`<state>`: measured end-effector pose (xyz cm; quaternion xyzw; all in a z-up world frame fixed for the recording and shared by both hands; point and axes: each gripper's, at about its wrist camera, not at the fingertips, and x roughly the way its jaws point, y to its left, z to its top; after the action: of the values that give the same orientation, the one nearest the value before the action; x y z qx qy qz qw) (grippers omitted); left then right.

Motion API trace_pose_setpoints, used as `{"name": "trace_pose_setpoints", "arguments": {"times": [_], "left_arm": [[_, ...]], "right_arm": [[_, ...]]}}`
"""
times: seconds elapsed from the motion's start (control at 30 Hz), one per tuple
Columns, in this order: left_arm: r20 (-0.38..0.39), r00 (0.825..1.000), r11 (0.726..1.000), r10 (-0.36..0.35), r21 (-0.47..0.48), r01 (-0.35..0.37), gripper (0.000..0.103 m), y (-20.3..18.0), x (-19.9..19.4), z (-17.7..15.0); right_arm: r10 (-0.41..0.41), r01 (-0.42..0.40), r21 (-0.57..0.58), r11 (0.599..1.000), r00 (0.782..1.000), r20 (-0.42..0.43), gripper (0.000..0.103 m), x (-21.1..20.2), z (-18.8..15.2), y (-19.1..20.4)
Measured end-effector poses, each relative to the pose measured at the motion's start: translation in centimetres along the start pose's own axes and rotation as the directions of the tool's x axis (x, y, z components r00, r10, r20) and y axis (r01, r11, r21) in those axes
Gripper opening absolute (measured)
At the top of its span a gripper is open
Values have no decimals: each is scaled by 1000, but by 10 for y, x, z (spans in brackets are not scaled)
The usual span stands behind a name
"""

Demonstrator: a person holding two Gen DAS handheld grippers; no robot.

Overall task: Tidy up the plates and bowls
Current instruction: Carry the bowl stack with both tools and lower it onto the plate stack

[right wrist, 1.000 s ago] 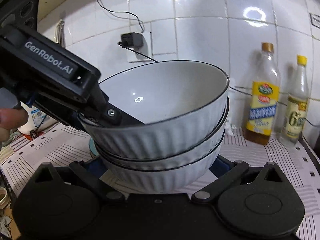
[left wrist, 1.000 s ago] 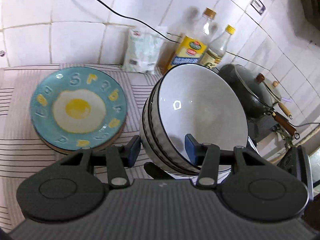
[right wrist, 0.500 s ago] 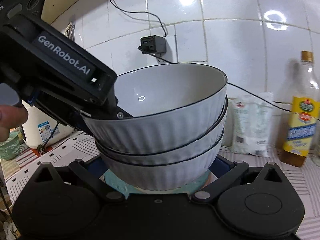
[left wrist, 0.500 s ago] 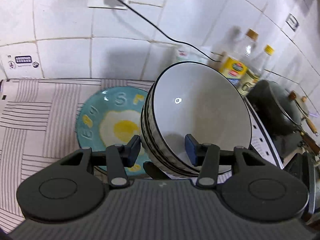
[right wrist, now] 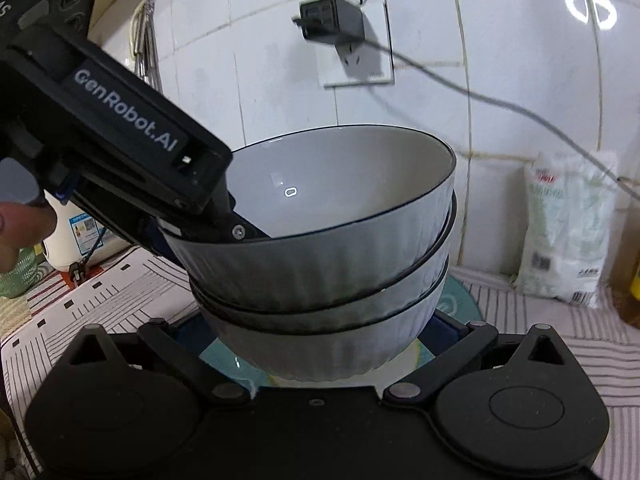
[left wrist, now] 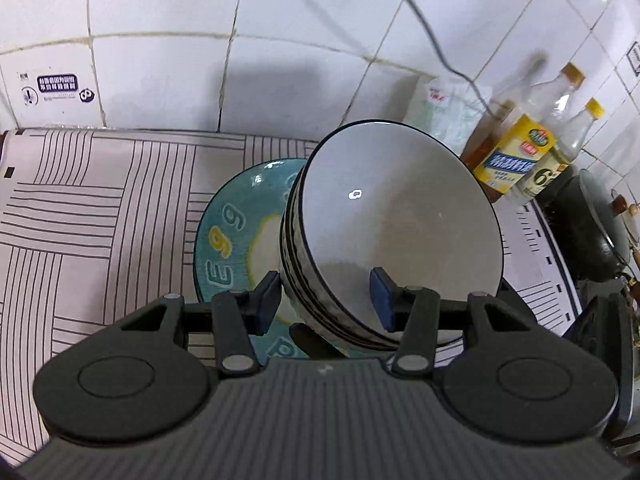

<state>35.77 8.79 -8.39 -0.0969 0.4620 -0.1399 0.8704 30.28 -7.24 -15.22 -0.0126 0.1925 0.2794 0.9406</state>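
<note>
A stack of three white ribbed bowls with black rims hangs just above a teal fried-egg plate. My left gripper is shut on the near wall of the stack, one finger inside the top bowl, one outside. In the right wrist view the stack fills the middle, and my right gripper is shut on the bottom bowl from both sides. The plate shows under the stack. The left gripper's body reaches in from the left.
Two oil bottles and a white bag stand against the tiled wall at the right. A dark wok sits at the far right. A plug and cable hang on the wall. The counter has a striped cover.
Both grippers have carried the bowl stack left, from beside the teal plate to over it. The bottles have slid to the right edge of both views.
</note>
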Motion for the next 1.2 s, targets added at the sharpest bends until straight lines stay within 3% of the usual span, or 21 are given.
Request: {"name": "trace_pose_setpoints", "arguments": {"times": [0.27,0.53,0.73,1.0,1.2], "left_arm": [[-11,1000,1000,5,4,-5,47,2,15,1],[-12,1000,1000,4,-6,-4,47,8,18,1],[-28,999,998,-23,-66,21,47,20,24,0],[-27,1000,999,-10,-47,9,45,16,29,-4],[-13,1000,994,2,-112,-3,49,13,32,-11]], "right_arm": [[-19,20,28,999,999,-35,103,14,-5,-6],[-19,19,7,1000,999,-49,103,19,-6,-6],[-24,23,-12,1000,998,-58,103,23,-8,-2],[-31,28,-42,999,996,-83,103,27,-8,-2],[-44,41,-40,998,996,-82,103,26,-15,0]]}}
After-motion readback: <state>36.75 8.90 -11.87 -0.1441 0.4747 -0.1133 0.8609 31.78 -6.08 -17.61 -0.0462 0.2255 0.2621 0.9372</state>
